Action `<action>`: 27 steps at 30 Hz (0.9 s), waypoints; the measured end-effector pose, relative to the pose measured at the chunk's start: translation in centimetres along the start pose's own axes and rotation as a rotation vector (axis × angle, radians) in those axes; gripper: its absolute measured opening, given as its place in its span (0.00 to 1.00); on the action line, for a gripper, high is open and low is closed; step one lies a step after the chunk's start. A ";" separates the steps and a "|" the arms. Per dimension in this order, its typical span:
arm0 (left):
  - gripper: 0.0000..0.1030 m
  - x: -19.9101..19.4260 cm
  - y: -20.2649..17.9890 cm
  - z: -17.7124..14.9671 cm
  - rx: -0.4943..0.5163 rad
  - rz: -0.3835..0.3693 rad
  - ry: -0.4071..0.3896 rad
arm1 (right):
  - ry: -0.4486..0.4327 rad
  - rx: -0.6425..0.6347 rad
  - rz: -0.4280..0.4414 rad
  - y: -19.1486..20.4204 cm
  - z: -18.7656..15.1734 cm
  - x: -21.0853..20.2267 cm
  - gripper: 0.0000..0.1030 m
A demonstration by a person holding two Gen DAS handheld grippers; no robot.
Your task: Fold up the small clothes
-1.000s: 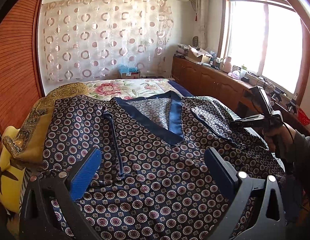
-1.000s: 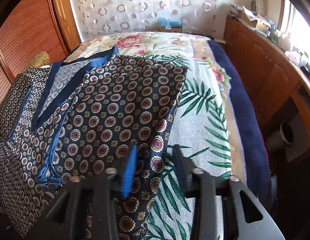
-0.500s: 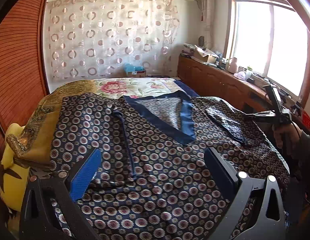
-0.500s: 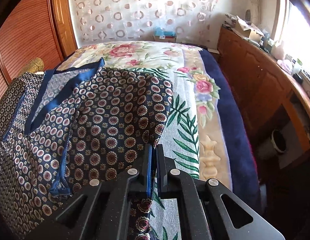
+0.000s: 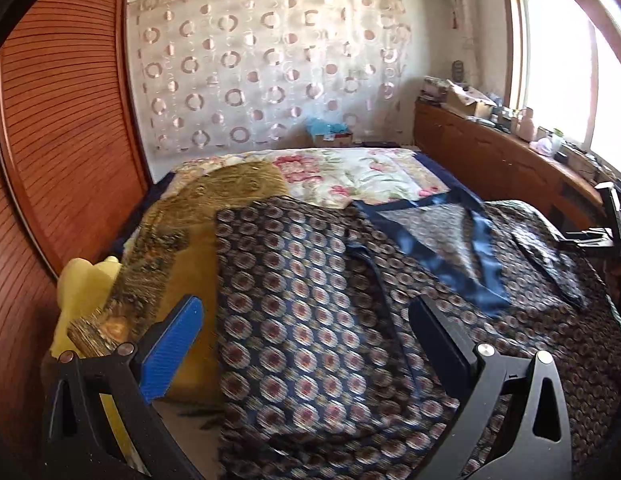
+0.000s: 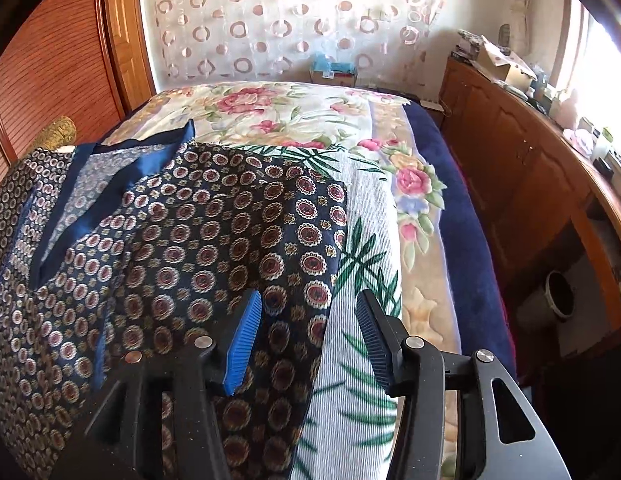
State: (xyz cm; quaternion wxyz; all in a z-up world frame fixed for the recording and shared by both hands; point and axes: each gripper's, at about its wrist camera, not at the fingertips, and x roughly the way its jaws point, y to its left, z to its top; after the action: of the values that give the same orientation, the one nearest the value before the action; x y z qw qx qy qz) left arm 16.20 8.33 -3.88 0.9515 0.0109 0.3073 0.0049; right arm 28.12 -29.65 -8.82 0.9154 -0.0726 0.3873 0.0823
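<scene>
While a floral bedspread (image 6: 294,112) stretches ahead of both tools toward a circle-print curtain (image 5: 266,64), the patterned garment (image 5: 310,320) lies under the wide, empty left gripper (image 5: 306,344). The right gripper (image 6: 306,336), pinching its hem before, has just been opening. No writing is legible.

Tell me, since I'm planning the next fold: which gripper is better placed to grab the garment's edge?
Probably the right gripper: its jaws, just opened, straddle the patterned garment's edge. The left gripper hovers open over mid-cloth.
</scene>
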 end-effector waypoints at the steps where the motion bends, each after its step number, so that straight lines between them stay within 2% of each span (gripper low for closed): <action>1: 1.00 0.3 0.3 0.2 -0.001 0.016 -0.003 | 0.001 -0.001 0.003 -0.1 0.1 0.3 0.50; 4: 1.00 1.5 1.7 1.2 -0.006 0.048 -0.003 | -0.002 -0.003 0.011 -0.2 0.1 0.8 0.50; 7: 1.00 2.8 2.7 1.9 -0.001 0.046 0.032 | -0.020 -0.001 0.022 -0.2 0.0 0.9 0.50; 11: 1.00 4.4 4.0 3.1 -0.007 -0.032 0.105 | -0.026 -0.002 0.024 -0.2 -0.3 0.9 0.50; 15: 0.98 5.6 4.7 4.5 0.010 -0.049 0.131 | -0.027 0.003 0.028 -0.2 -0.4 0.9 0.51; 18: 0.90 7.2 5.1 5.2 0.025 -0.041 0.170 | -0.026 0.000 0.024 -0.1 -0.4 0.9 0.51; 20: 0.81 8.2 5.4 5.5 0.023 -0.041 0.193 | -0.026 0.003 0.028 -0.1 -0.4 0.9 0.51; 23: 0.73 9.6 6.4 5.6 -0.025 -0.067 0.226 | -0.027 0.001 0.025 -0.1 -0.4 0.9 0.51; 27: 0.69 11.0 7.4 5.9 -0.080 -0.078 0.248 | -0.026 0.002 0.026 -0.1 -0.4 0.9 0.52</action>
State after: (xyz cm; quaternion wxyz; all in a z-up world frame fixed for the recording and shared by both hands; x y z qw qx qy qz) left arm 28.52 15.77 -5.38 0.9054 -0.0399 0.4222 -0.0186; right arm 28.51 -29.76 -9.72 0.9193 -0.0657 0.3762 0.0948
